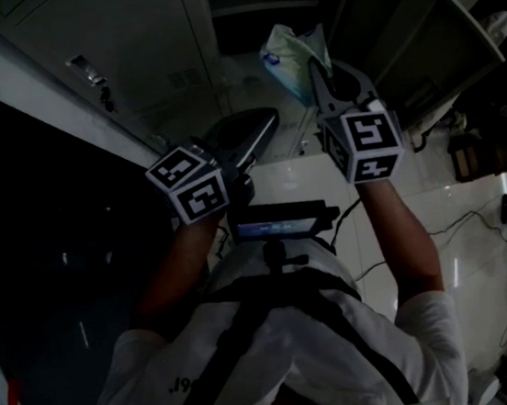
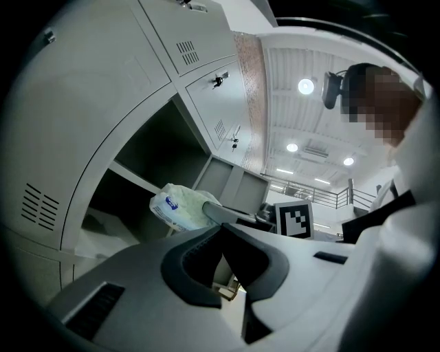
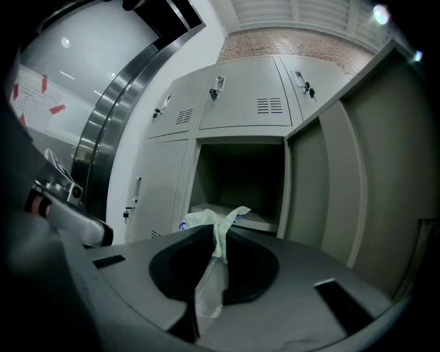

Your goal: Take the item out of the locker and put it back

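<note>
Your right gripper (image 3: 214, 237) has its jaws nearly together, pinching the thin crimped end of the soft pale green and white plastic packet (image 1: 289, 53). The film runs down between the pads, and the packet's bulk sticks out beyond the tips, a little to their left. From the left gripper view, its long axis seems to run forward along the line the gripper points. The wide-angle lens foreshortens it, so treat that as a likely reading, not a sure one. The relation that matters is straight ahead: the open grey metal locker compartment (image 3: 240, 175) faces the right gripper's jaws at about their height, its pale shelf (image 3: 265, 221) just below the packet's far end. The compartment's open grey door (image 3: 323, 185) stands off to the right of the jaws. The packet is in the air in front of the opening, not yet over the shelf and touching nothing but the pads. Your left gripper (image 2: 221, 232) is closed with nothing between its jaws. It sits to the left of the right one and a little further back from the locker, so the right hand is the nearer one and already holds the packet. My reading is that you push straight forward, packet end first, keeping clear of the door on the right
</note>
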Demonstrator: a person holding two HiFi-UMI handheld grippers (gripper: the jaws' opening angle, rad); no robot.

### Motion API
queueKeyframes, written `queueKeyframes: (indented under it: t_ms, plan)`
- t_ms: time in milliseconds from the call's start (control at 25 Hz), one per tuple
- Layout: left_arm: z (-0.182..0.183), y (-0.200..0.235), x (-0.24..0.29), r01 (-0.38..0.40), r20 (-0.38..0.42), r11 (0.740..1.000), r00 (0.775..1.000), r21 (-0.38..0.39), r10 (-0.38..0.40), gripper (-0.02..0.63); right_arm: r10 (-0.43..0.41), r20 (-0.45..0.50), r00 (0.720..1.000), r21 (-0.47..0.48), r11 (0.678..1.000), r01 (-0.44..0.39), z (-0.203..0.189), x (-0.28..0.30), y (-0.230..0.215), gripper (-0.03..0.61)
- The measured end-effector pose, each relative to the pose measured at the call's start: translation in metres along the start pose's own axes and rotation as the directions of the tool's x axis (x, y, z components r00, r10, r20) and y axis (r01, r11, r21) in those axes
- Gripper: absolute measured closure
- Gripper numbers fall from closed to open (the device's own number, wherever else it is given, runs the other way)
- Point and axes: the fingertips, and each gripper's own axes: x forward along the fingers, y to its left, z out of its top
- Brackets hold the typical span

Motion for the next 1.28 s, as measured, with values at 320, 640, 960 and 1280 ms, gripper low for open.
queueKeyframes:
  t_ms: [320,640,960,1280]
  plan:
    - [-0.011,0.004,-0.003,-0.013,-0.004,1.000,1.000,-0.011,0.013,0.614,0.012,-0.016,1.000,0.029,1.000,-0.011,-0.014,-0.011,0.007,0.558]
    - [-0.020,0.002,-0.011,-0.014,-0.006,0.999,1.000,-0.050,0.014,0.614,0.023,-0.040,0.999,0.059,0.998,-0.021,-0.031,-0.026,0.014,0.558]
    - [-0.027,0.004,-0.016,-0.023,-0.016,0.997,1.000,-0.072,0.022,0.614,0.035,-0.059,0.998,0.085,0.996,-0.030,-0.043,-0.035,0.018,0.558]
    - [-0.035,0.004,-0.023,-0.032,-0.021,0.995,0.999,-0.090,0.030,0.614,0.047,-0.084,0.995,0.124,0.992,-0.036,-0.054,-0.045,0.024,0.558]
